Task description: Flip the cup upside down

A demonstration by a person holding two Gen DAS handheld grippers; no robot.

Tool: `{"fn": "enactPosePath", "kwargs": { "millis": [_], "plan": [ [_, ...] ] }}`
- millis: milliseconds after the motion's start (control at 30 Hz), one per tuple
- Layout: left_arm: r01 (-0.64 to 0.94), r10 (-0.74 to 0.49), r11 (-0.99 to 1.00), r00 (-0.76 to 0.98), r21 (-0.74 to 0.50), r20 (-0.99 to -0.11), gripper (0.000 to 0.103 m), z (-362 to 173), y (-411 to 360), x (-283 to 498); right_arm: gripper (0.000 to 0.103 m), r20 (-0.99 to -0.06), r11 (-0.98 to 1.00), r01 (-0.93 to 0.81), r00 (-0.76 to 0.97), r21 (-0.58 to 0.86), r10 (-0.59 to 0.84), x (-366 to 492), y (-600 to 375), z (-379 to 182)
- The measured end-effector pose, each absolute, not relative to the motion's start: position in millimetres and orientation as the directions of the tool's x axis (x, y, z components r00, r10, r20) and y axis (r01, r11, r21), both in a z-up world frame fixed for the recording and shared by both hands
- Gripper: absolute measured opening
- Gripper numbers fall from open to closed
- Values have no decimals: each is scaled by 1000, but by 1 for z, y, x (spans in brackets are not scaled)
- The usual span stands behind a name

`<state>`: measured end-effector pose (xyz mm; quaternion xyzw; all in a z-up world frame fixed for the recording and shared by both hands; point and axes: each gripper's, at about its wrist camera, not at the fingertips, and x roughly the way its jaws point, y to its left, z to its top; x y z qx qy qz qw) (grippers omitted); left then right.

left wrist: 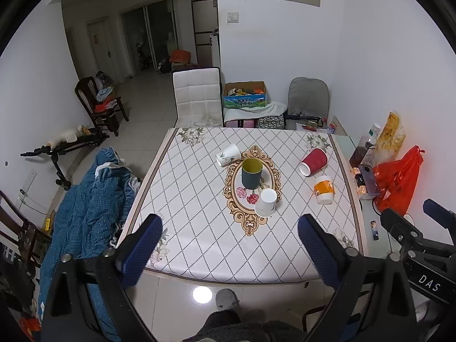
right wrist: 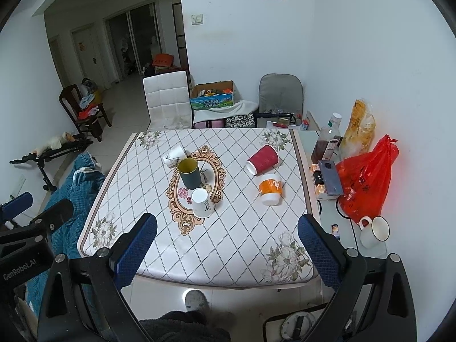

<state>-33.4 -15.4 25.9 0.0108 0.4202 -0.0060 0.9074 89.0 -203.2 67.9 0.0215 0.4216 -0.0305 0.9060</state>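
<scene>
Both the left gripper [left wrist: 229, 245] and right gripper [right wrist: 228, 242] are held spread wide and empty above the table's [right wrist: 199, 256] near edge, presumably for approach, since the upright dark green cup [left wrist: 252, 173] stands mid-table, well apart from either.

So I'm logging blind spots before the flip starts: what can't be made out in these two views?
- Green cup: its base and what lies behind it, hidden by its own body, both views.
- White paper cup lying far left: partly hidden behind the green cup, right wrist view.
- Mug by the wall: outside the left wrist view.
- Print on the orange cup: too small to read.
</scene>
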Motion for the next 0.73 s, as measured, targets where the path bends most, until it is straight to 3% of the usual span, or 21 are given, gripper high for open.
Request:
{"fn": "enactPosePath", "kwargs": {
  "millis": [733],
  "plan": [
    [2, 24, 999, 640, 33, -768, 102, 15, -9, -37, 101, -764, 997, 69, 645, 14, -34, 88, -202, 68]
  ]
}}
